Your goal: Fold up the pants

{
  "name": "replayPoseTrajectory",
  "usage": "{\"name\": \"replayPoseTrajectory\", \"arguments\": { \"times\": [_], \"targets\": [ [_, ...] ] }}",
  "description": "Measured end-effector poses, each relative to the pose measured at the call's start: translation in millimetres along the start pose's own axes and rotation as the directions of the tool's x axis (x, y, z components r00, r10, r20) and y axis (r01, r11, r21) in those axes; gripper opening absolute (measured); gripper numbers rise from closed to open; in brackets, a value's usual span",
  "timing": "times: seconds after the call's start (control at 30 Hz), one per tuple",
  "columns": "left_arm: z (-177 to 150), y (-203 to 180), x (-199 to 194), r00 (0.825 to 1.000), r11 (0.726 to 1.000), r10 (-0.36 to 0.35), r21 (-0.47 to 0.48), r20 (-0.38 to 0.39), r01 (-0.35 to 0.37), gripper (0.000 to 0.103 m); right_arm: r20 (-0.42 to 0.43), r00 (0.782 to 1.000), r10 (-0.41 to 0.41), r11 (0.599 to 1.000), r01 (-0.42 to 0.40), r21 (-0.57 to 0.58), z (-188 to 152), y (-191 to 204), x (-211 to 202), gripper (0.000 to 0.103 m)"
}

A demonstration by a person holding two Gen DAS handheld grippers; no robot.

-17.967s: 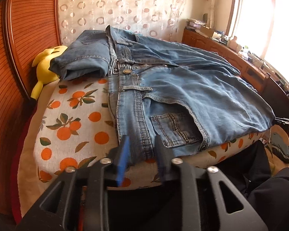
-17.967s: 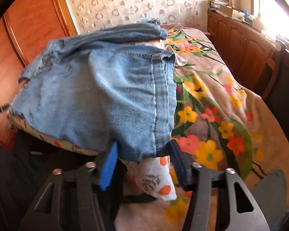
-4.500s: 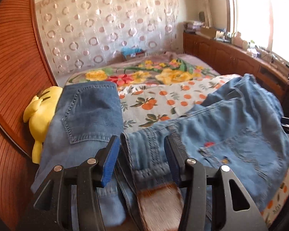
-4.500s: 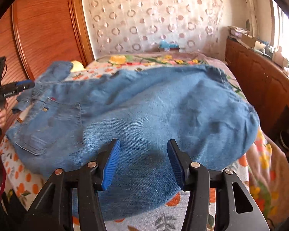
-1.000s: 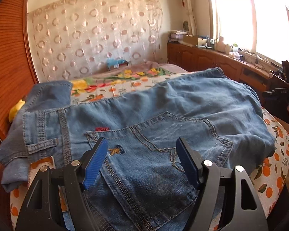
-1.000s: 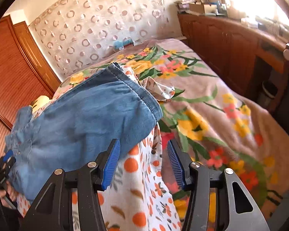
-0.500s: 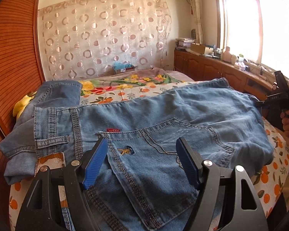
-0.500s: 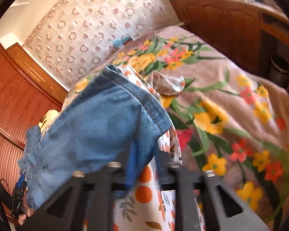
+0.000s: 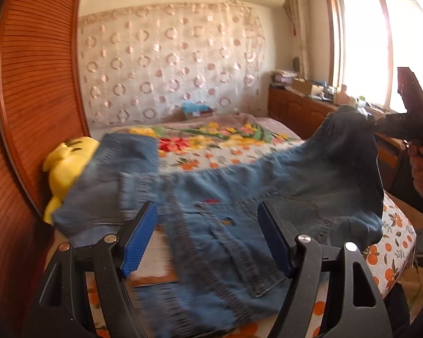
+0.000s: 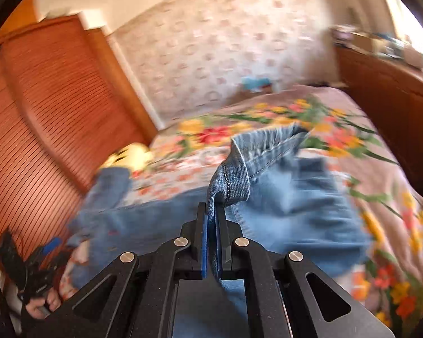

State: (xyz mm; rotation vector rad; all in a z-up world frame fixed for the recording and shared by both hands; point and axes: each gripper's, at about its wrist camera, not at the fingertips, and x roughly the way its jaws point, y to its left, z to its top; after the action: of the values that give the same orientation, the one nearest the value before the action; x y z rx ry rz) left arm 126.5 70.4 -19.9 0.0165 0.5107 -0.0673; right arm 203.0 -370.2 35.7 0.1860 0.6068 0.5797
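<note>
Sunlit bedroom, a bed (image 9: 394,242) under an orange-print sheet, and on it the jeans (image 9: 239,219), faded blue denim with heavy seams and a stitched back pocket, lying across the near edge. Nearest the left camera, the left gripper (image 9: 208,239) hangs over the seat of the jeans with its blue ribbed pads spread wide, gripping nothing. The right gripper (image 10: 210,225) has just closed and now pinches the hem end (image 10: 234,180) of a leg, raised off the bed. Judged step: carrying the legs over toward the waistband; next, lay the hem flat and square. Beyond sit a yellow plush toy (image 9: 67,163), a floral blanket (image 9: 220,138) and a wooden slatted wardrobe (image 9: 33,98)
</note>
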Motion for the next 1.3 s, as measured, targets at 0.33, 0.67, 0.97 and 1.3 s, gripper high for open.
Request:
{"name": "replayPoseTrajectory", "arguments": {
  "times": [0.33, 0.67, 0.97, 1.3],
  "targets": [
    [-4.2, 41.1, -18.5, 0.998, 0.997, 0.069, -0.044, 0.01, -0.069, 0.074, -0.271, 0.932, 0.24, 0.942, -0.291, -0.167, -89.5, 146.2, 64.7, 0.004],
    [-10.7, 24.8, 3.2, 0.999, 0.999, 0.032, -0.036, -0.03, -0.033, 0.074, -0.325, 0.929, 0.177, 0.936, -0.261, -0.236, -124.1, 147.0, 57.9, 0.008],
    [-13.1, 5.7, 5.5, 0.999, 1.0, -0.005, -0.018, -0.043, 0.005, 0.074, -0.247, 0.96, 0.132, 0.96, -0.185, -0.208, -108.1, 122.5, 54.3, 0.022],
    [-18.5, 13.0, 5.4, 0.998, 0.999, -0.022, -0.045, -0.06, 0.019, 0.074, -0.332, 0.921, 0.204, 0.93, -0.288, -0.228, -141.9, 162.5, 87.5, 0.027]
  ]
}}
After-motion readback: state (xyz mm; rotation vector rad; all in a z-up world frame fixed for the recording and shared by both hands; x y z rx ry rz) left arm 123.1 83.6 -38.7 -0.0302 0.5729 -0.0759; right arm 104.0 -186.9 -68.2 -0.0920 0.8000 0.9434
